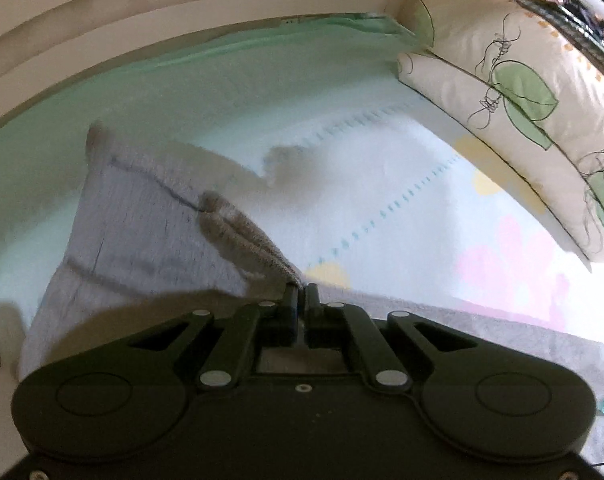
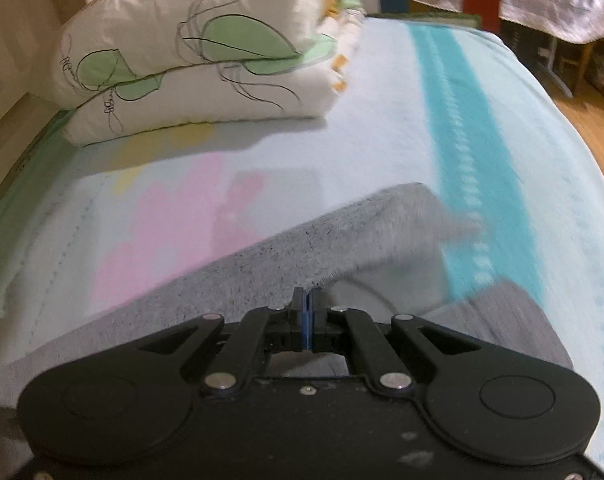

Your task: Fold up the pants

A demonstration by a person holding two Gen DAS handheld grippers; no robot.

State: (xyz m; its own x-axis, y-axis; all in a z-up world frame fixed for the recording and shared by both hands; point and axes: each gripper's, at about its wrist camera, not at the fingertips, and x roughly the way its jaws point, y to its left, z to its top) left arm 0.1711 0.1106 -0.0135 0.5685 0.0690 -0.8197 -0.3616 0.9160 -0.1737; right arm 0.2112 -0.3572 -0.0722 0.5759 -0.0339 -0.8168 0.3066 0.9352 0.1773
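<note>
Left wrist: both grippers [image 1: 300,289] [image 2: 306,293] apparently pinch grey pants [image 1: 141,220]

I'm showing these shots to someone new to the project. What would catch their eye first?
Probably the grey pants, pinched in both black claws and pulled up off the pale blanket: the left claw holds a ribbed edge, the right claw a fabric edge. Next, the folded leaf-print quilt, stacked at the far side.
</note>
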